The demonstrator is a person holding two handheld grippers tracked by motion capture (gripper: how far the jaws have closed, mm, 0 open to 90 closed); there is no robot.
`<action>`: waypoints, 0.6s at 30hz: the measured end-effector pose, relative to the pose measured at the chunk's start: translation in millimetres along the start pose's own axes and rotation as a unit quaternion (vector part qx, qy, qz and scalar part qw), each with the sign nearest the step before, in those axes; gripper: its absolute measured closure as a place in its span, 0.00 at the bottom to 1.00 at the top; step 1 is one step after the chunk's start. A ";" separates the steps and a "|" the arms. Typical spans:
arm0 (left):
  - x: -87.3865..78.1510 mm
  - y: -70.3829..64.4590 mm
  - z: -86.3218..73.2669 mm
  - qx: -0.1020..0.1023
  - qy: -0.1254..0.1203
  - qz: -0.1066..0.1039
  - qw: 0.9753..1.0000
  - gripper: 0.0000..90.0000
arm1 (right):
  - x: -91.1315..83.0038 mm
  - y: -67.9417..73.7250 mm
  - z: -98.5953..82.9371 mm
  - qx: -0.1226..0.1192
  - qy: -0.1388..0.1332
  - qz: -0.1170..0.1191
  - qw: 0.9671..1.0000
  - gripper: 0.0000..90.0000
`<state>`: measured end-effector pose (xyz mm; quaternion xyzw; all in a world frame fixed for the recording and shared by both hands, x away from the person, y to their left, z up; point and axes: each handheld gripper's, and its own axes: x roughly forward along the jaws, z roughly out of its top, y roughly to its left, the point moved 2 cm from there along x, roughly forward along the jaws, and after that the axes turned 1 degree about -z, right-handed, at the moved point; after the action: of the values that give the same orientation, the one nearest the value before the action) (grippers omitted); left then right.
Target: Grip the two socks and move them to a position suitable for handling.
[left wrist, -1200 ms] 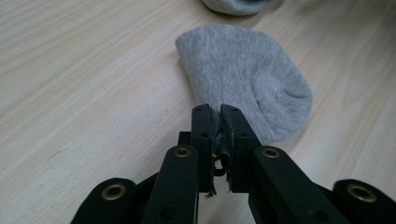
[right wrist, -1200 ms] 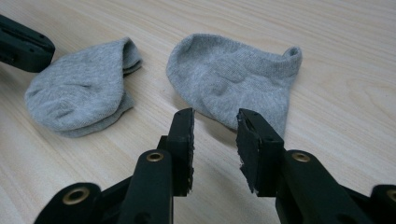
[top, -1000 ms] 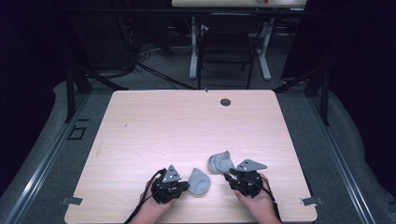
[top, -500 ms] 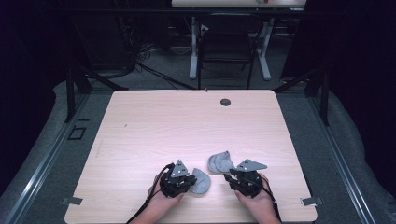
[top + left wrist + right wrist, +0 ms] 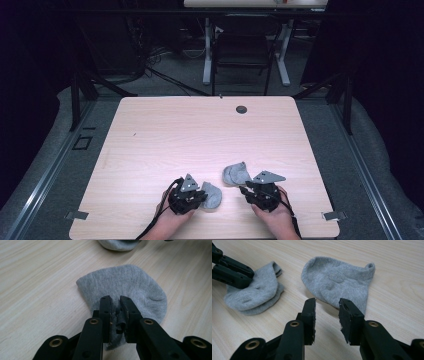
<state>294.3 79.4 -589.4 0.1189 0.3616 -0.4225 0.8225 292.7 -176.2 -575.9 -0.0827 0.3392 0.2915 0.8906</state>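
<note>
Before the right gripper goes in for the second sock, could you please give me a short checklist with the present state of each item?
1. Left gripper shut on the folded grey sock: ok.
2. Right gripper open: ok.
3. Right gripper aimed at the flat grey sock: ok, its near edge lies just beyond the jaws.
4. The two socks apart: ok, bare table shows between them.
5. Left grip catches both layers of the fold: cannot tell.

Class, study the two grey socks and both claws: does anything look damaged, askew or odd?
Yes. The right claw has chipped, ragged pads, and it hangs open before the flat sock. The left claw pinches the folded sock, bunching cloth between its jaws. The socks lie apart, unpaired.
</note>
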 end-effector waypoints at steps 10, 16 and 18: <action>-14.0 0.1 -11.6 -0.017 0.013 0.007 1.000 0.88 | -2.6 0.4 7.3 -0.008 -0.011 -0.002 1.000 0.78; -18.8 -2.0 -16.8 -0.025 0.011 0.007 1.000 0.87 | 1.7 -6.0 21.1 -0.004 -0.010 -0.004 1.000 0.86; -19.0 -2.3 -18.1 -0.026 0.006 0.011 1.000 0.87 | 6.7 -8.9 24.6 -0.006 -0.001 -0.012 1.000 0.86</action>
<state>276.3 98.7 -588.7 0.1040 0.3758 -0.4037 0.8276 315.4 -171.9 -562.2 -0.0913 0.3353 0.2827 0.8940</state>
